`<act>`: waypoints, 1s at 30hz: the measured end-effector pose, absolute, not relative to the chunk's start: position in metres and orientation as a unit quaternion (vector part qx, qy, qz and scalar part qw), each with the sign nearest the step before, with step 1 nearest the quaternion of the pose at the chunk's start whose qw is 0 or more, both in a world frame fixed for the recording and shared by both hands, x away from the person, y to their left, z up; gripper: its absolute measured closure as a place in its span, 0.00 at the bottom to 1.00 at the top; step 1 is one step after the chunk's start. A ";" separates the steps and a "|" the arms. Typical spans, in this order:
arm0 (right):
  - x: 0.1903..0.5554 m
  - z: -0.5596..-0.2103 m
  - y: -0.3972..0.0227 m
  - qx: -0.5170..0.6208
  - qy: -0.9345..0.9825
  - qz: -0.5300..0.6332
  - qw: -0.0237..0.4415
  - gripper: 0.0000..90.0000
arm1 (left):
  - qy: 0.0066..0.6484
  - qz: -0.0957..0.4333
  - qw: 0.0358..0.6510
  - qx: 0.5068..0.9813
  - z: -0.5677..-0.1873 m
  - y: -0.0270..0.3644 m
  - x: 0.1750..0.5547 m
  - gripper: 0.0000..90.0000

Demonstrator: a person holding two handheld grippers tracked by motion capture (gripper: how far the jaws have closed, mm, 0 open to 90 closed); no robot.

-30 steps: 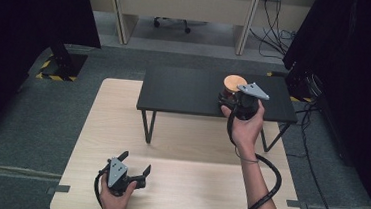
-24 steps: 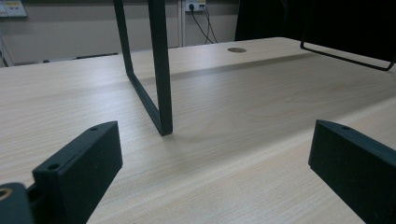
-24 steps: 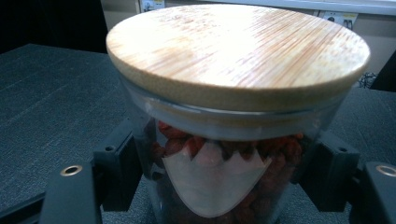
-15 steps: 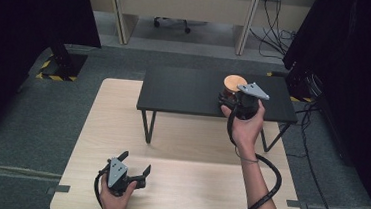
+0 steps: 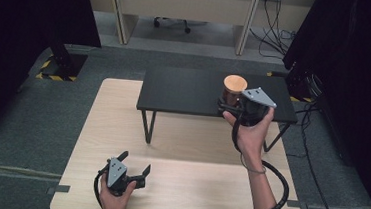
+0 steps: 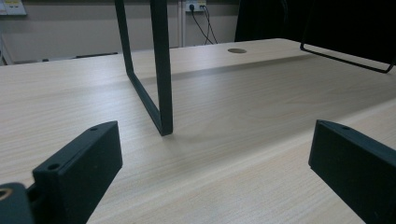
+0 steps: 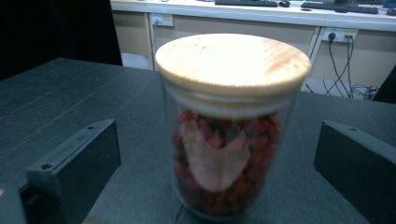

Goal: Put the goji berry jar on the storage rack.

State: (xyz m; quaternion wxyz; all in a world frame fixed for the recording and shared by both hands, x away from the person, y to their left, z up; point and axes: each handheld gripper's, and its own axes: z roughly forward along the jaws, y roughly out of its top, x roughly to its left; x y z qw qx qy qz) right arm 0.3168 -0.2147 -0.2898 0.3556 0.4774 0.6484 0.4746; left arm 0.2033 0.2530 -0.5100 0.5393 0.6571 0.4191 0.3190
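1. Glass jar (image 5: 234, 91) with a wooden lid (image 7: 232, 58), standing upright on the raised black table (image 5: 189, 91), toward its right end and nearer the far edge than the near one
2. Inside the jar, red dried pieces and one pale slice pressed against the glass; no label, brand or readable writing on jar or lid
3. Right gripper (image 5: 234, 107) held at the near edge of the black table, just in front of the jar, aimed straight at it
4. Fingers (image 7: 77, 163) of the right gripper spread wide, one on each side of the jar in the right gripper view, clear gaps on both sides, nothing touching the glass
5. Jar centred between them, its long axis vertical, so a squeeze across the glass wall below the lid looks like the likely next move; whether the fingers already reach alongside the jar or stop short of it, hard to tell
6. Left gripper (image 5: 127, 172) low over the light wooden table (image 5: 191, 195), near its front edge and left of centre, well apart from the jar
7. Fingers (image 6: 79, 163) of the left gripper also wide, holding nothing, pointed past a black table leg (image 6: 161, 70)
8. Right hand (image 5: 251, 132) clearly the nearer one to the jar
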 end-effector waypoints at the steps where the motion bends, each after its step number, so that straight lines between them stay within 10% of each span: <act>1: 0.314 -0.290 -0.217 0.477 0.647 0.477 0.355 0.01 | 0.419 0.319 0.539 0.657 -0.510 0.253 0.203 0.02; 30: 0.246 -0.309 -0.244 0.443 0.648 0.510 0.350 0.01 | 0.418 0.321 0.541 0.656 -0.511 0.253 0.202 0.02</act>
